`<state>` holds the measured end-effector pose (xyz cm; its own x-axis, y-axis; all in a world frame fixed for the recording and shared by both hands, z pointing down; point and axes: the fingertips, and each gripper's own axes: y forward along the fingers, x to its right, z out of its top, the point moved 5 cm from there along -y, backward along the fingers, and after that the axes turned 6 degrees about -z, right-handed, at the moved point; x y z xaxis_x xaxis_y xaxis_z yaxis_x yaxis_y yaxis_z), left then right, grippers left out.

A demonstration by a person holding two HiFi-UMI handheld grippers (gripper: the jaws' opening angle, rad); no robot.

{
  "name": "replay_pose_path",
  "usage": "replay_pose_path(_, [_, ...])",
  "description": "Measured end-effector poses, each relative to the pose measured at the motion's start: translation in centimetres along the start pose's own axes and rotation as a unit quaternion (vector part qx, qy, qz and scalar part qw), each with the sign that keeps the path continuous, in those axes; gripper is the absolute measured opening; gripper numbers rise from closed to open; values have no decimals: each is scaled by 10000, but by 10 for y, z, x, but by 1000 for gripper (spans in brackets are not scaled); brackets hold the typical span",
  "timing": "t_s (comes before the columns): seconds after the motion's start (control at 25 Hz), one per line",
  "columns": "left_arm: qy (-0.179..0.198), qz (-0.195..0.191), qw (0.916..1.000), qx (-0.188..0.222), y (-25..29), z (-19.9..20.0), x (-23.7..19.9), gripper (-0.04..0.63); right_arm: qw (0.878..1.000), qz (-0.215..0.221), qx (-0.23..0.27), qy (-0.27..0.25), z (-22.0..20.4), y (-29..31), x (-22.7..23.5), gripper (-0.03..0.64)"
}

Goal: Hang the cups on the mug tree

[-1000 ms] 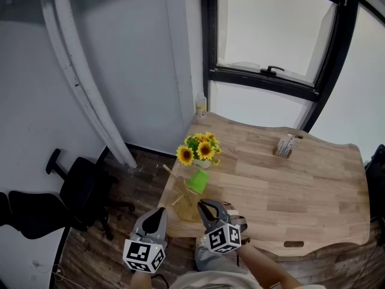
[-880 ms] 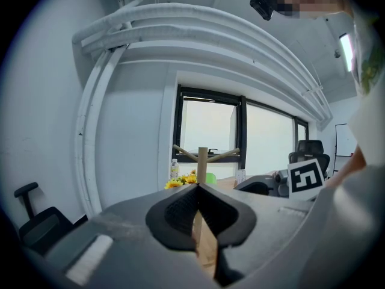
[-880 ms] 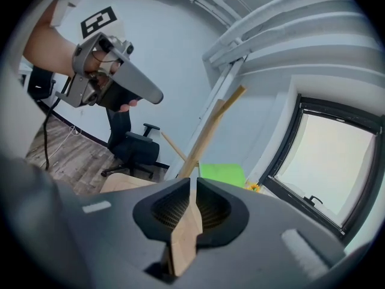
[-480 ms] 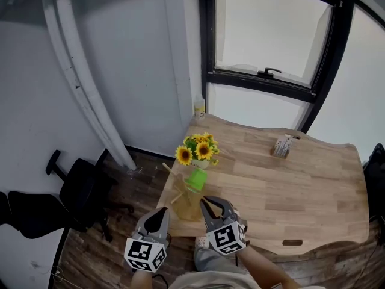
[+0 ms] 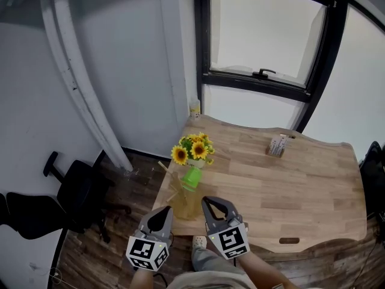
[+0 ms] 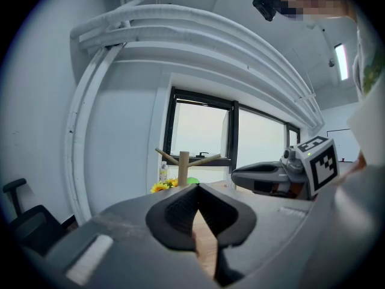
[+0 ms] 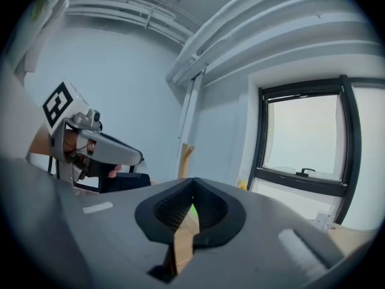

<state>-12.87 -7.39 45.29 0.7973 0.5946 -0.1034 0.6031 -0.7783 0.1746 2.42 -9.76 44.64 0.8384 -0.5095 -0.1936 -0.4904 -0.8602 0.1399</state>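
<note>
Head view: wooden table point(image 5: 289, 185) fills the centre and right of the frame, under a dark-framed window point(image 5: 264, 29).

Mug tree point(image 5: 175, 190) stands on the table's corner at lower centre, bare pegs angled up and out. In the left gripper view it shows at centre, trunk upright point(image 6: 183, 161).

Green cup point(image 5: 192, 177) is tilted, right against the tree's upper part, between the trunk and the potted sunflowers point(image 5: 191, 150). Whether it is hooked on a peg cannot be told. A pale amber, see-through shape lies low against the tree; not clear what it is.

Left gripper point(image 5: 163, 211) is at lower left of centre, off the table's edge. Its own view shows the tips together point(image 6: 196, 186), nothing between them.

Right gripper point(image 5: 212, 202) is just beside it, over the table's edge. Its jaws have just been closing, the tips now meet point(image 7: 193, 180), and they hold nothing.

Small bottle point(image 5: 195, 108) stands at the table's far corner against the wall. Small holder point(image 5: 277, 146) is at upper right of the tabletop. Black office chair point(image 5: 78, 191) stands on the floor at lower left.
</note>
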Motion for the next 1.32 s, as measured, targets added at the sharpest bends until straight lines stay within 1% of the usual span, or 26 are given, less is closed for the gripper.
replay_pose_path(0.28, [-5,-202,9998,6,7,2,18,5,9980,154,-89,600,3,-18,-4,2])
replay_pose_path(0.48, [-32,-289,9996,3,10,2,29,5,9961,299,-156,819,3,-27,-6,2])
replay_pose_path(0.68, [-42,-328,9994,-32,7,0,38,5,9952,364,-239,875,1,-37,-7,1])
replay_pose_path(0.84, [-56,-334,9994,-65,5,-3,44,5,9953,387,-154,873,3,-42,-7,2])
replay_pose_path(1.32, [-62,-369,9993,-22,-2,-3,57,5,9956,433,-139,814,3,-53,-13,2])
